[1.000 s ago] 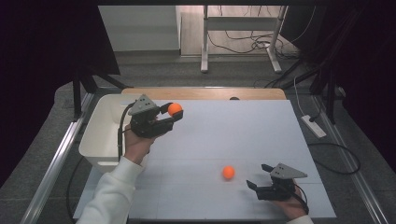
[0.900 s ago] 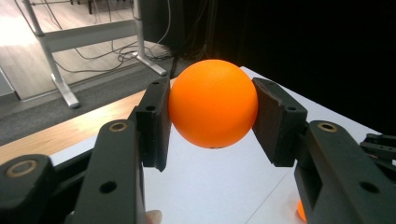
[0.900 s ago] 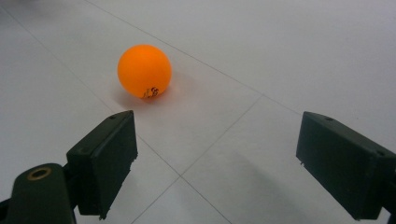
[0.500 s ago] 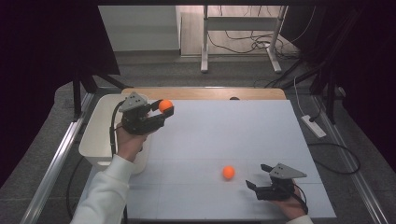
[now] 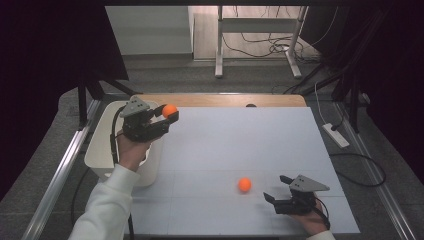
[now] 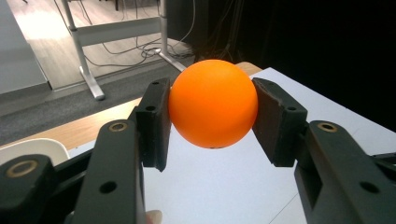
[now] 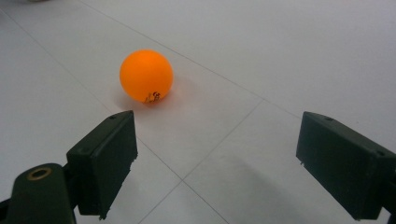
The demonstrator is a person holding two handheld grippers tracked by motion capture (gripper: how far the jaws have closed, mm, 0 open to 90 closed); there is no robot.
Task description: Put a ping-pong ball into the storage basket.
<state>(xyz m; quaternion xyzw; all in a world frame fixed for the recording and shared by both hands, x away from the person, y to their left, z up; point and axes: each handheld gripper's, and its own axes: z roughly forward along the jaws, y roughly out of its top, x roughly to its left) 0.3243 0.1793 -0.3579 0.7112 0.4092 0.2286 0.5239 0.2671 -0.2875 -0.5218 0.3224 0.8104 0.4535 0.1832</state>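
Observation:
My left gripper (image 5: 169,113) is shut on an orange ball (image 5: 169,110), held in the air by the table's far left corner, next to the white bin (image 5: 100,150). In the left gripper view that orange ball (image 6: 213,103) sits squeezed between both pads. A second orange ball (image 5: 244,184) lies on the white table near the front. My right gripper (image 5: 276,189) rests low on the table just right of it, jaws wide open with nothing between them. In the right gripper view the second ball (image 7: 146,75) lies ahead and to the left of my right gripper (image 7: 215,163).
The white bin stands off the table's left edge, under my left forearm. The table (image 5: 240,145) is white with thin grid lines and a wooden strip (image 5: 225,100) along its far edge. A power strip (image 5: 336,135) lies on the floor to the right.
My left hand has carried its ball leftward, from over the table toward the white bin's edge. The right gripper and the ball on the table have stayed put.

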